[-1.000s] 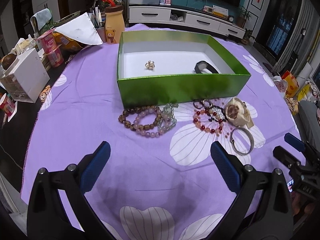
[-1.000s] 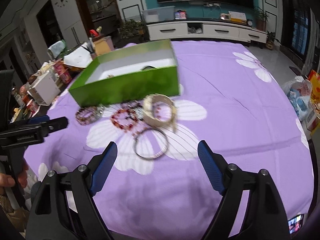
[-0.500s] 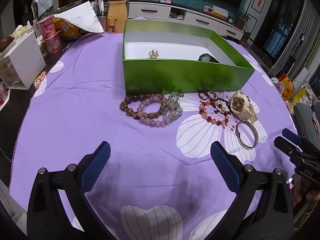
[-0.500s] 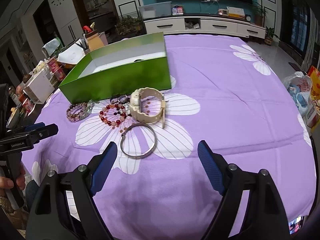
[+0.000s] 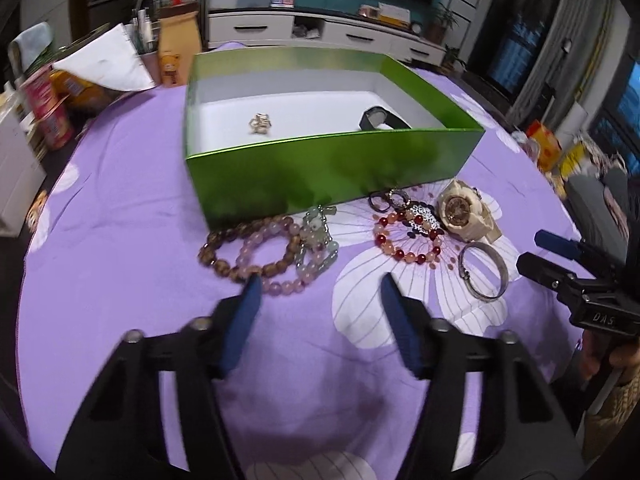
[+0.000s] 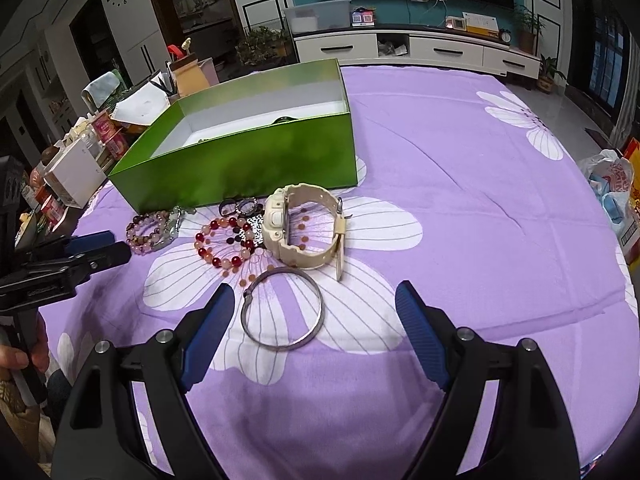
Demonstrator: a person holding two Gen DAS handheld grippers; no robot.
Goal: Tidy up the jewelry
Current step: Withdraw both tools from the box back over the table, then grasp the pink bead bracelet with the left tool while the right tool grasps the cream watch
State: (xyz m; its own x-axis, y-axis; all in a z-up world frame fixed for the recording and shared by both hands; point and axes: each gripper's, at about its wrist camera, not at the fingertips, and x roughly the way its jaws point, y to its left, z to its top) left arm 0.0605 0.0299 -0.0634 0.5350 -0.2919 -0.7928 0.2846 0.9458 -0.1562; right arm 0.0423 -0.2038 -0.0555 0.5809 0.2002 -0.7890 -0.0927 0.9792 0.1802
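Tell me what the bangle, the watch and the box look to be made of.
Bangle: thin metal, silvery and polished, judging by its grey sheen and a small clasp. Watch: cream plastic or resin, matte, with a chunky moulded case and strap. Box: probably cardboard, glossy metallic green outside, plain white inside, with thin straight walls.

Box (image 5: 332, 168): glossy green card outside, metallic sheen; matt white paper lining inside.
Cloth (image 6: 460, 160) over worktop: soft purple fabric, matt, lightly creased, white flower print.
Bangle (image 6: 282, 311): thin polished silver metal.
Watch (image 6: 304, 228): cream plastic, dull smooth finish; metal buckle.
Red bead bracelet (image 5: 406, 236): glassy, shiny beads.
Brown bead bracelet (image 5: 248, 250): looks like polished wood.
Both tools: matt black plastic arms, blue ribbed rubbery pads (image 6: 420, 336).
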